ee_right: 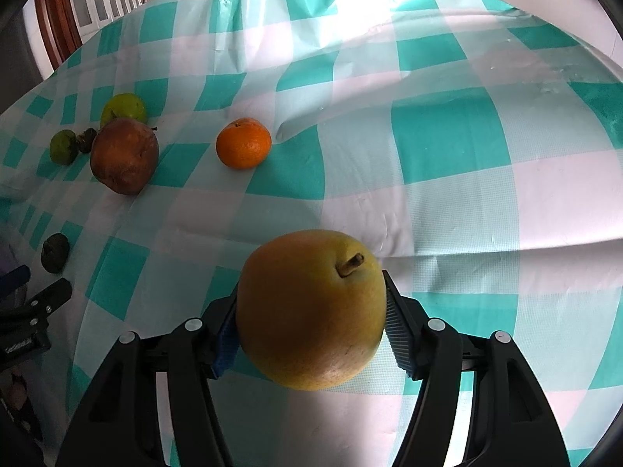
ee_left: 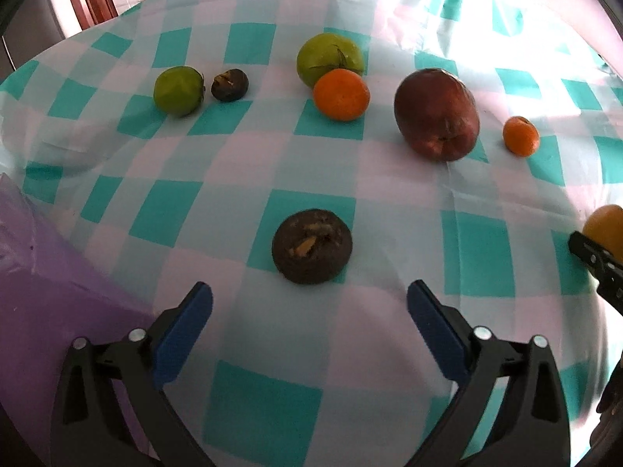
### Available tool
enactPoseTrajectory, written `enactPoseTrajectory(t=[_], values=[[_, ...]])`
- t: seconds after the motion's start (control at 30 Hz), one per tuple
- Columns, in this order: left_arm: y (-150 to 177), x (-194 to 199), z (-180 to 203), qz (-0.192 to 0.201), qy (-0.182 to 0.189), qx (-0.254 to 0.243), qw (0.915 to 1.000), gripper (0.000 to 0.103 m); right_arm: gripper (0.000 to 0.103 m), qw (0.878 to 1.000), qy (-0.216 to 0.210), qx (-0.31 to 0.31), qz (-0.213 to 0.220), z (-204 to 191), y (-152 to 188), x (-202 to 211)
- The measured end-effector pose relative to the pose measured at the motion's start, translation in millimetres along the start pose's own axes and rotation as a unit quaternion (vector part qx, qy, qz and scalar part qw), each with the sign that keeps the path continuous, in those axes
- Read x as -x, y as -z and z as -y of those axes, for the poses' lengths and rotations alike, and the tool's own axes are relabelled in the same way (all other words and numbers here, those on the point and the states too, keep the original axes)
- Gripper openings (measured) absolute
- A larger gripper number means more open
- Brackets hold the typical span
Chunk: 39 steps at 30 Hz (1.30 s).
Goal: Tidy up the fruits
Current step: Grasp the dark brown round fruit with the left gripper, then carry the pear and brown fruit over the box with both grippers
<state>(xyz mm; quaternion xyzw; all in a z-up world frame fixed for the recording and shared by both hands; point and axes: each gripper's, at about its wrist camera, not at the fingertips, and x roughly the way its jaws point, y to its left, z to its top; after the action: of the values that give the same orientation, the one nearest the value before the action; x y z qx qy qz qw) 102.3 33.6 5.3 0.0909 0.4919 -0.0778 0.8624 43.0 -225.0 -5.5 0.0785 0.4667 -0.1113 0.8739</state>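
On the tabletop [ee_left: 389, 202]: a teal and white checked cloth covers it, and fruits sit spread out across it.
Right tool [ee_right: 311, 311]: it is clenched on a yellow pear [ee_right: 311, 309], one pad pressing each side, and the pear looks lifted off the cloth.
Left tool [ee_left: 309, 311]: its two blue pads are spread wide and hold nothing; it hangs just in front of a dark round fruit [ee_left: 312, 246].
How the pear will handle: it looks big, round and fairly heavy, with smooth skin, so I think it could slip or bruise if squeezed hard. Gripping its fat middle, as now, seems best.
How the dark round fruit will handle: it looks small, light and maybe soft, with a broken patch on top. I would take it by its sides, gently.
Only the left view shows: a large orange [ee_left: 341, 94] touching a big green fruit [ee_left: 330, 58], and a purple thing at the left edge.
Only the right view shows: the whole pear with its stem pointing up, and how the pads hold it.
Both views show: the dark red fruit [ee_left: 436, 114], a small orange [ee_left: 521, 135], and a small green fruit [ee_left: 179, 90] beside a tiny dark one.
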Motion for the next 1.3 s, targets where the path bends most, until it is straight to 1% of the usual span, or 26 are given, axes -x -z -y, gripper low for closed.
enactPoseTrajectory(t=[0.07,0.13,0.2,0.23,0.27,0.3,0.33,0.37,0.4,0.47,0.53,0.67,0.73,0.9,1.0,1.1,1.23,1.3], values=[[-8.7,-7.5,1.9,0.006,0.001,0.005,1.0,0.095,0.064,1.0,0.0,0.001,0.004,0.0,0.7,0.2],[-19.8,-12.9,5.2,0.015,0.009,0.007,0.9998,0.084,0.064,1.0,-0.001,0.002,0.008,0.5,2.4,1.7],[-26.6,-18.0,8.4,0.02,0.012,0.008,0.9997,0.081,0.064,1.0,-0.002,0.003,0.012,1.0,3.2,1.9],[-28.3,-19.3,8.7,0.022,0.018,0.01,0.9995,0.075,0.064,1.0,-0.002,0.003,0.014,1.1,3.7,2.0],[-28.5,-19.2,8.8,0.024,0.035,0.011,0.999,0.07,0.064,1.0,-0.002,0.003,0.016,1.0,4.3,2.1],[-27.3,-17.0,11.5,0.029,0.036,0.003,0.9989,0.061,0.064,1.0,-0.002,0.003,0.017,0.7,4.2,2.1],[-25.9,-15.0,14.4,0.032,0.042,-0.005,0.9986,0.044,0.064,1.0,-0.002,0.003,0.016,1.0,4.1,2.1],[-23.8,-12.1,18.6,0.033,0.046,-0.016,0.9983,0.042,0.064,1.0,-0.003,0.004,0.016,1.0,4.2,2.2],[-21.7,-10.4,21.3,0.032,0.044,-0.02,0.9983,0.041,0.064,1.0,-0.004,0.005,0.016,1.3,4.4,2.5],[-15.7,-6.0,22.6,0.024,0.047,-0.012,0.9985,0.041,0.063,1.0,-0.006,0.01,0.012,1.5,3.1,2.2],[-8.7,-0.3,24.3,0.016,0.049,-0.01,0.9986,0.041,0.059,1.0,-0.009,0.012,0.002,3.3,0.4,3.1],[6.3,20.3,24.7,0.012,0.056,-0.008,0.9983,0.041,0.059,0.999,-0.029,-0.001,-0.029,8.3,-4.1,6.0],[12.6,32.0,23.5,0.014,0.056,-0.005,0.9983,0.041,0.059,0.999,-0.042,-0.003,-0.032,8.4,-1.2,14.1],[31.2,60.0,17.1,0.011,0.045,0.014,0.9988,0.041,0.059,0.994,-0.102,-0.015,-0.037,7.0,4.5,41.1],[45.4,80.4,15.6,0.015,0.038,0.029,0.9988,0.041,0.059,0.991,-0.129,0.008,-0.031,0.4,5.8,60.9],[58.0,104.7,15.5,0.027,0.029,0.041,0.9984,0.041,0.059,0.988,-0.151,0.032,-0.017,-5.5,6.8,84.0],[66.9,141.7,8.6,0.056,0.017,0.071,0.9957,0.041,0.059,0.981,-0.18,0.07,0.008,-11.7,8.7,118.7],[67.8,158.9,1.6,0.072,0.014,0.093,0.9929,0.041,0.059,0.977,-0.192,0.088,0.02,-14.4,10.0,135.3]])
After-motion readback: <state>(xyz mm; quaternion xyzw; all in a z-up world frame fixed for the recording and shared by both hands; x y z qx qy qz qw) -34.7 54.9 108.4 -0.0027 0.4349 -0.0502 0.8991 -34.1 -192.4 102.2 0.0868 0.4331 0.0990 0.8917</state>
